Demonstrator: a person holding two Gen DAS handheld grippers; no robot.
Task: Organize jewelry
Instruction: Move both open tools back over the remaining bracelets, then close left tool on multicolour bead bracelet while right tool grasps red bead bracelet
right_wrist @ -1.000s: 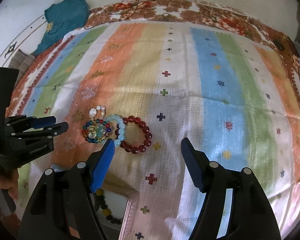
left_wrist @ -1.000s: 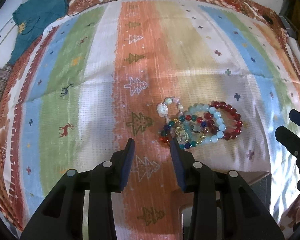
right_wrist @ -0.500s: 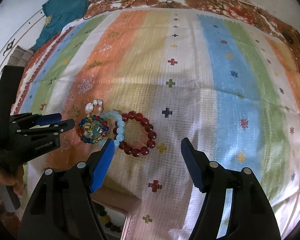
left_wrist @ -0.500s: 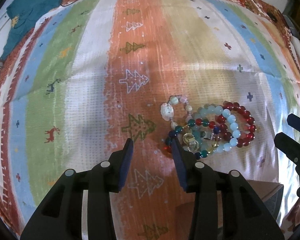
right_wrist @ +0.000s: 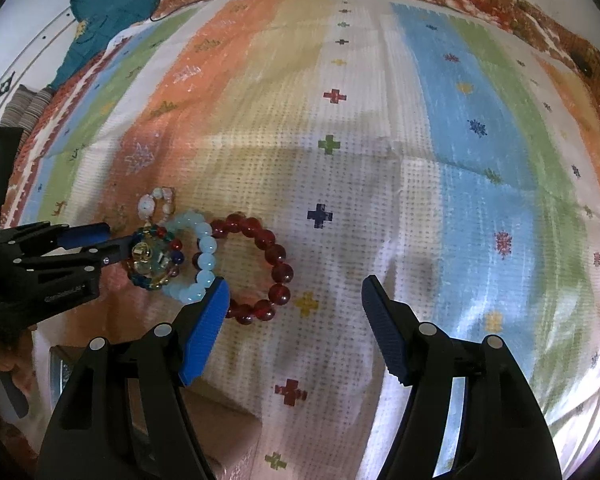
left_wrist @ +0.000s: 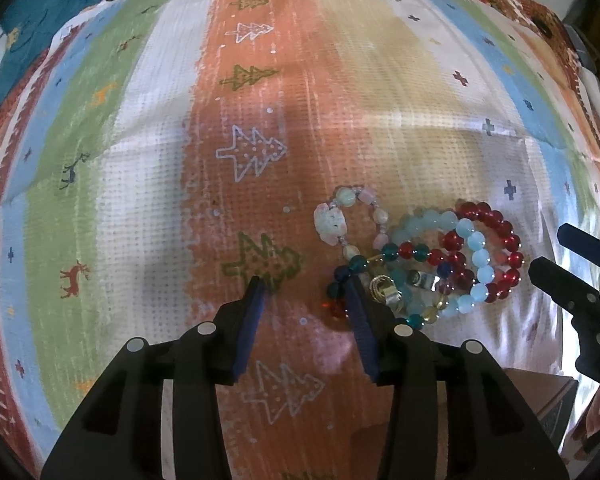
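Bracelets: four beaded bracelets [left_wrist: 416, 260] lie in an overlapping heap on the striped bedspread [left_wrist: 148, 184], toward its near edge, spilling from the orange stripe onto the cream one.
Heap's long axis: it runs across the stripes, from the multicoloured bracelet [right_wrist: 156, 258] at one end, through the pale blue bracelet [right_wrist: 198, 258], to the dark red bracelet [right_wrist: 260, 268] at the other; the white stone bracelet [left_wrist: 340, 220] sticks out toward the far edge.
Left gripper [left_wrist: 304, 292]: jaws apart and just been opening, nothing between them but bare cloth; its right finger sits right at the multicoloured end, the beads lying outside the gap.
Right gripper [right_wrist: 294, 296]: jaws spread wide, empty, hovering over the red ring's end, which lies partly inside the gap.
Nearer hand: each gripper is close to its own end of the heap.
What the next move turns on, I'd say: the left needs a sidestep toward the beads; the rings overlap, so one may drag its neighbour.
Box [right_wrist: 204, 420]: at the near edge, below the heap, contents unclear.
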